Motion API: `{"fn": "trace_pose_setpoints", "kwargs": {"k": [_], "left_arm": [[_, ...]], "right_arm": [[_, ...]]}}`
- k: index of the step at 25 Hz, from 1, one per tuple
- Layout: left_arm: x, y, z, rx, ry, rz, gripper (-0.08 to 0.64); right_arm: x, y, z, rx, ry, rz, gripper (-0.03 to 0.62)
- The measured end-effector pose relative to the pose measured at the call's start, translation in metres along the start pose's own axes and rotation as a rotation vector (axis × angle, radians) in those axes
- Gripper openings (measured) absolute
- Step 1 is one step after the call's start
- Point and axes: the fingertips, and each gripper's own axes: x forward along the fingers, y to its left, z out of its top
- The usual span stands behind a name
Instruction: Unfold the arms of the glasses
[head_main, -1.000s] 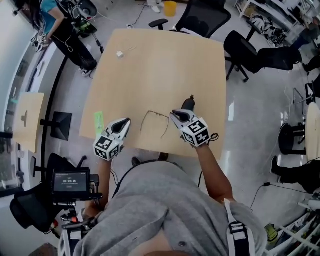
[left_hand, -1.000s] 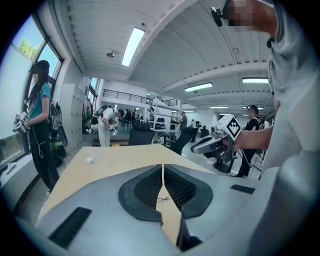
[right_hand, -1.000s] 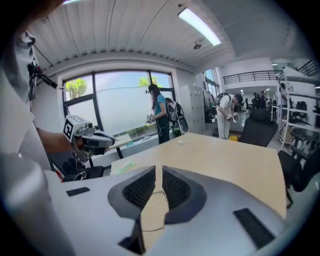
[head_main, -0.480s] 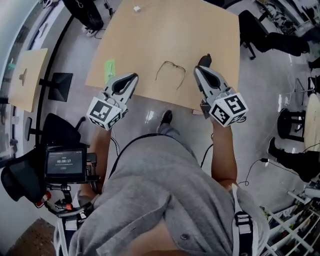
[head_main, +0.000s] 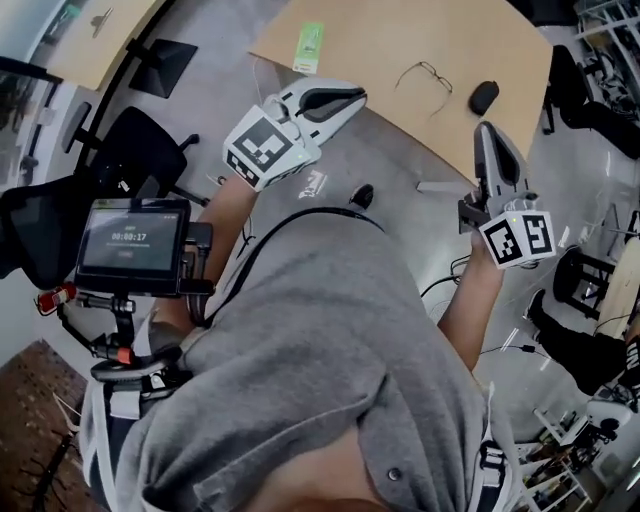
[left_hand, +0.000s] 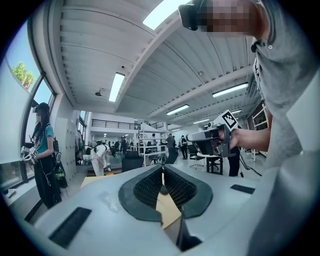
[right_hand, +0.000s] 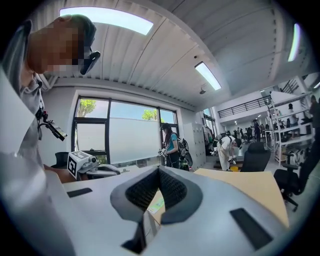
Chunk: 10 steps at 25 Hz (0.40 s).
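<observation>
Left gripper (head_main: 338, 98) and right gripper (head_main: 488, 140) both pressed together, empty, well off the table (head_main: 380, 45) where the glasses (head_main: 425, 75) lie beside a dark lump (head_main: 483, 97); approaching unspread, I risk shoving the thin frame away.

the right hand-held gripper (right_hand: 159, 168) has its jaws together, a tan table (right_hand: 242, 186) beyond.

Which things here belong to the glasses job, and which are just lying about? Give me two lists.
Job in hand:
- glasses, lying on the table
- left gripper, shut and empty
- right gripper, shut and empty

Lying about:
- black mouse-like object, beside the glasses
- green card at the table edge
- screen device
</observation>
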Motion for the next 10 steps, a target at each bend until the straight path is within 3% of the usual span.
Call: {"fn": "trace_pose_setpoints", "kwargs": {"k": [5, 10], "left_arm": [[-0.015, -0.018, -0.024, -0.049, 0.07, -0.012, 0.015], [0.004, -0.024, -0.002, 0.018, 0.025, -0.071, 0.015]], "right_arm": [[-0.006, 0.013, -0.033, 0.052, 0.058, 0.017, 0.008], [-0.023, 0.008, -0.01, 0.008, -0.02, -0.036, 0.008]]}}
